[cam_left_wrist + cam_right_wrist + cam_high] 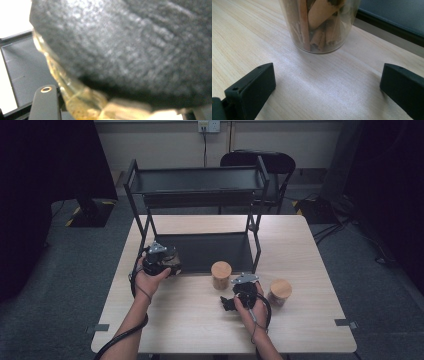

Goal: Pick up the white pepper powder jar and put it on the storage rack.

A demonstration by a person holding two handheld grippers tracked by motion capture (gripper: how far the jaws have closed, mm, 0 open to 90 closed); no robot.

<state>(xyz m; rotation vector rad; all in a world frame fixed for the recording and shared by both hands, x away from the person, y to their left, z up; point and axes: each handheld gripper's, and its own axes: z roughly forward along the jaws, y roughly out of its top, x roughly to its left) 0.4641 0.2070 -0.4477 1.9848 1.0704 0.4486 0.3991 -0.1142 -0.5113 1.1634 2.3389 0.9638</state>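
On a pale wood-grain counter (pixel 190 320), we see the left gripper (pixel 167 262) pinching a clear jar (pixel 75 100) at the near left corner of a black metal shelf rack (pixel 200 185); a dark, coarse-textured mass crowds its own camera. The right gripper (pixel 327 87), jaws spread wide and holding nothing, rests near a round clear jar (pixel 319 25) packed with rolled cinnamon sticks (pixel 312 22) and capped by a wooden lid (pixel 221 268). A second wood-lidded jar (pixel 280 291) stands just right of it.
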